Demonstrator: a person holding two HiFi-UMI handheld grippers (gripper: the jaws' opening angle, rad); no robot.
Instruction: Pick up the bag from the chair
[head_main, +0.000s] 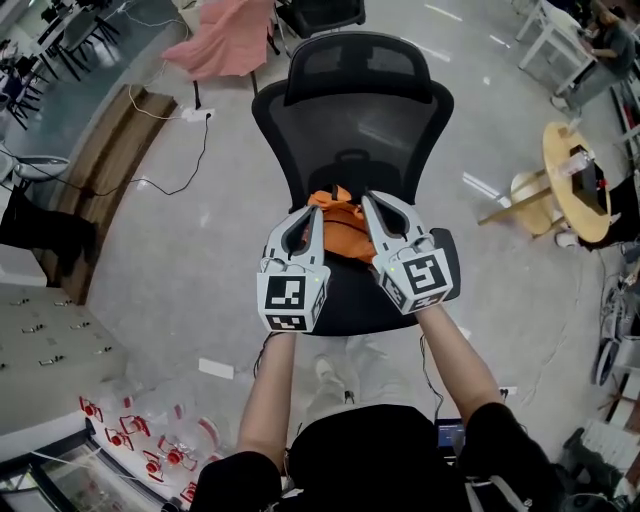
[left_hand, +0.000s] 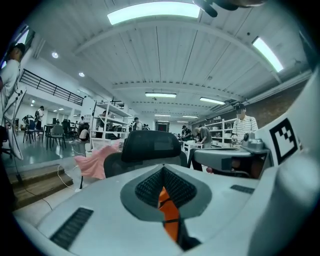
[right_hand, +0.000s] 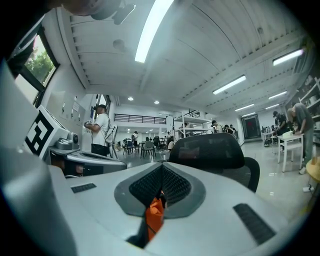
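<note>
An orange bag (head_main: 345, 225) hangs just above the seat of a black mesh office chair (head_main: 358, 110). My left gripper (head_main: 313, 207) is shut on the bag's left edge, and orange fabric (left_hand: 169, 215) shows pinched between its jaws. On the bag's right edge my right gripper (head_main: 368, 200) is shut too, with orange cloth (right_hand: 154, 217) squeezed between its jaws. The chair's headrest (left_hand: 152, 145) stands ahead of the left gripper, and the headrest (right_hand: 207, 149) also shows ahead of the right one.
A pink cloth (head_main: 222, 38) drapes over a stand behind the chair. Cables (head_main: 170, 150) trail over the floor to the left. A round wooden table (head_main: 575, 180) stands at the right. Red-capped bottles (head_main: 150, 450) lie low left. People (left_hand: 244, 125) stand further back in the room.
</note>
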